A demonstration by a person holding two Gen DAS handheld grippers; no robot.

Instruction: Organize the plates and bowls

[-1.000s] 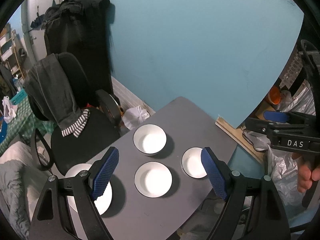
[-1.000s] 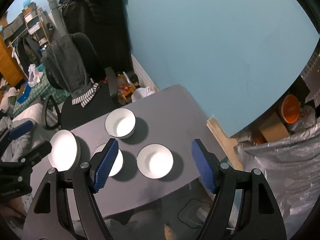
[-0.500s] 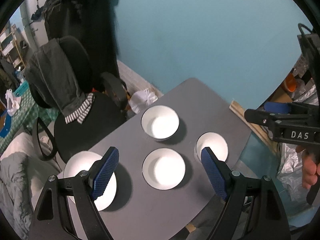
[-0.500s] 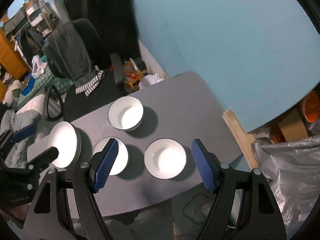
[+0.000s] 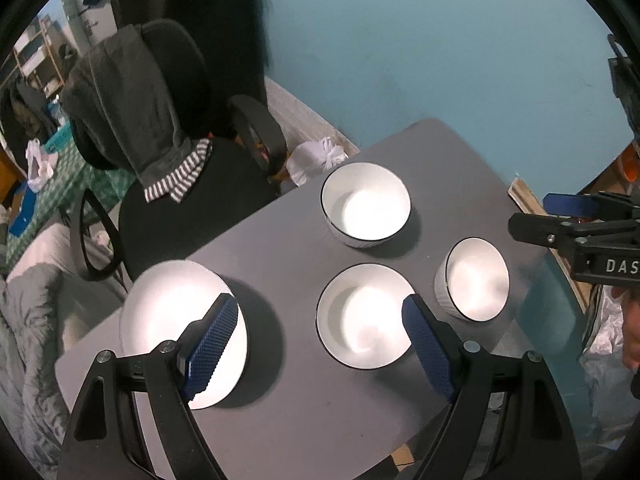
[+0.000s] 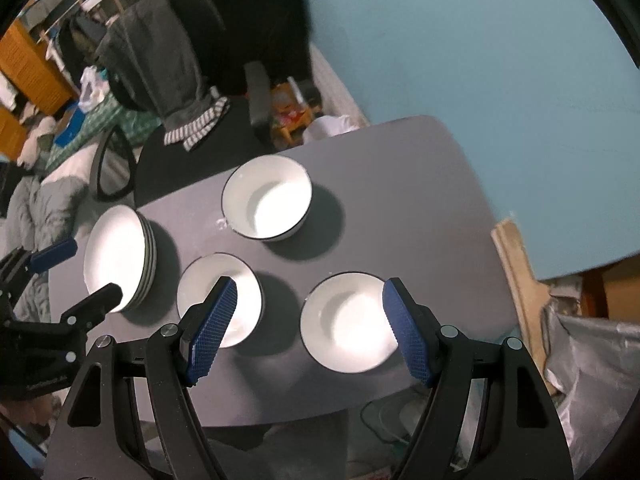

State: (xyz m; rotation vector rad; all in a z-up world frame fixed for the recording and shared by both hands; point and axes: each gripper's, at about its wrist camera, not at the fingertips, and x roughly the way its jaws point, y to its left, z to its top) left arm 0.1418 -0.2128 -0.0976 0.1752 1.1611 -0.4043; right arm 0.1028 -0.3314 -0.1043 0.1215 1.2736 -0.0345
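Three white bowls with dark rims and a stack of white plates sit on a dark grey table [image 5: 304, 420]. In the left wrist view the plates [image 5: 172, 320] are at left, the middle bowl [image 5: 360, 320] near, the far bowl [image 5: 366, 204] behind it and the right bowl [image 5: 476, 276] at right. My left gripper [image 5: 320, 344] is open and empty above the table, between the plates and the middle bowl. In the right wrist view my right gripper [image 6: 310, 336] is open and empty above the near bowls [image 6: 344, 320] [image 6: 244, 284]; the far bowl [image 6: 268, 204] and plates [image 6: 116, 256] lie beyond.
A black office chair [image 5: 176, 168] with a grey garment draped over it stands behind the table. A teal wall [image 5: 440, 40] rises beyond. Silver plastic sheeting [image 6: 592, 360] and boxes lie to the right, bedding [image 5: 24, 320] to the left.
Both grippers have moved down and closer to the table; the bowls and plates look larger. Both stay open. Nothing on the table has moved.
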